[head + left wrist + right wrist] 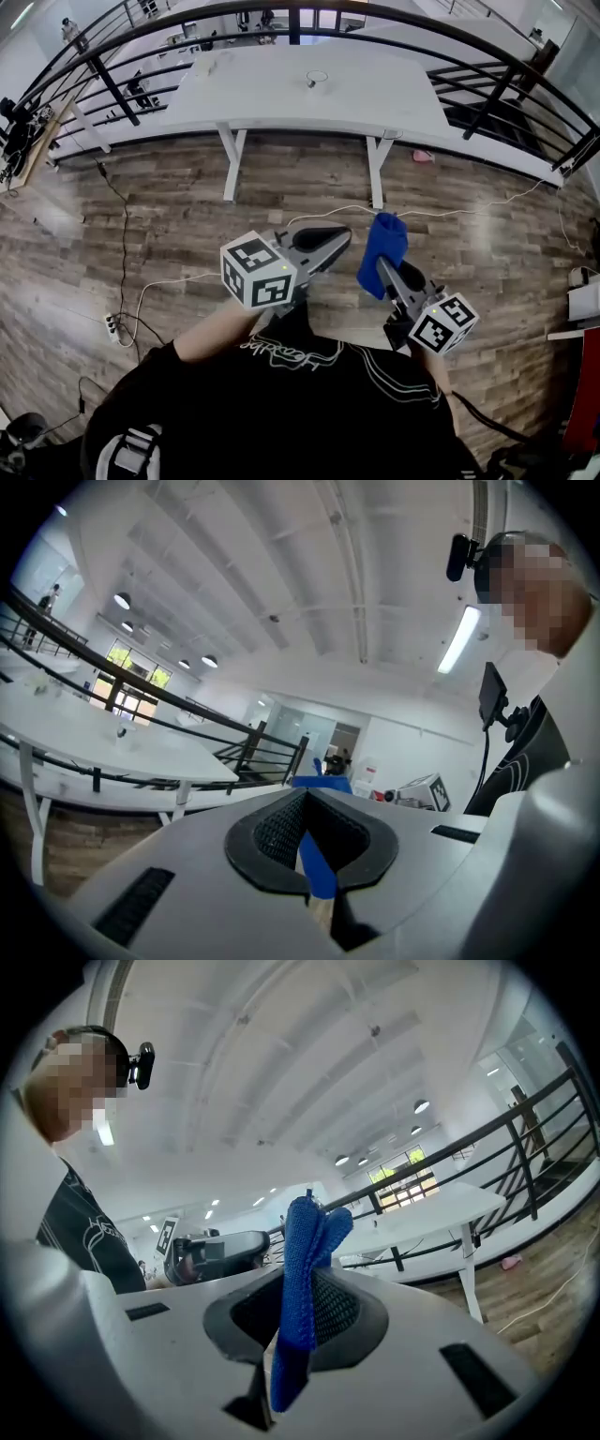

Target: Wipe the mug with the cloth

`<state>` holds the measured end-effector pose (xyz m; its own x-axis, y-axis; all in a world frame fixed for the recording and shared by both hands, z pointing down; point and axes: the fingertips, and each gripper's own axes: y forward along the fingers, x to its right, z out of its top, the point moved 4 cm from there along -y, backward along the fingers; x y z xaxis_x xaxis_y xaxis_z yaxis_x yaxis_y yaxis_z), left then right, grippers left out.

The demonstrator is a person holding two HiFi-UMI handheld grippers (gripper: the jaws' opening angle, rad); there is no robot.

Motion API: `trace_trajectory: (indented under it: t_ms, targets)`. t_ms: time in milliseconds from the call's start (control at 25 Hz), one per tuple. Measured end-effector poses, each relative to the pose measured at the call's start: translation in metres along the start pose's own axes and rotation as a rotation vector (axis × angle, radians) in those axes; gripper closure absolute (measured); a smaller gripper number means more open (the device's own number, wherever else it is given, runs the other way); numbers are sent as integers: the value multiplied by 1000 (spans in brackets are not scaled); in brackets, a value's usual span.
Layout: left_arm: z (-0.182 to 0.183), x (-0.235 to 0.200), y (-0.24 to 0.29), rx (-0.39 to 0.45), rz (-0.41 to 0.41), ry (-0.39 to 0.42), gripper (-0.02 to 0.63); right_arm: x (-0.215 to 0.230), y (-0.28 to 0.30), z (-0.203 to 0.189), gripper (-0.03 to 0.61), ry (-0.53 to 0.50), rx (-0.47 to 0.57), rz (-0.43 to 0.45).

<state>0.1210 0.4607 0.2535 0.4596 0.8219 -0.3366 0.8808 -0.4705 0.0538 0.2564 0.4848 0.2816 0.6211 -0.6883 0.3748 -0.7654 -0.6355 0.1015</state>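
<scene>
My right tool (298, 1321) is clamped on the blue cloth (306, 1241). The fabric is pinched between the pads, a folded bunch stands up past the tips and a tail hangs below them. My left tool (309, 834) is closed, pad against pad. A thin blue sliver shows in the slit between its pads, and I cannot tell what it is. In the head view the left tool's tips carry nothing. Both tools are held close in front of my body, side by side and apart, pointing roughly level towards the far side of the room.

There is open air around both tools, with only wood floor (169, 216) below them. A white cable (150, 286) trails across the planks to a power strip (112, 324) on my left.

The white surface (272, 98) stands well ahead of the tools. The mug (317, 79) shows as a small round shape near its middle, well apart from the cloth. A black railing (394, 23) curves behind the surface, under a white ceiling with strip lights.
</scene>
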Motion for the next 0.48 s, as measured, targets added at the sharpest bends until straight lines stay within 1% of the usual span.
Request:
trace_trajectory:
  t_ms: [160, 240, 360, 480]
  targets:
    - [24, -116, 23, -38, 36, -66, 607, 65, 99, 20, 531, 71, -50, -4]
    - [39, -177, 34, -55, 51, -87, 607, 96, 153, 33, 531, 95, -72, 3]
    - [64, -263, 47, -73, 61, -85, 607, 136, 235, 53, 531, 83, -95, 17]
    - [86, -327, 56, -81, 72, -74, 607, 164, 296, 79, 531, 65, -81, 41]
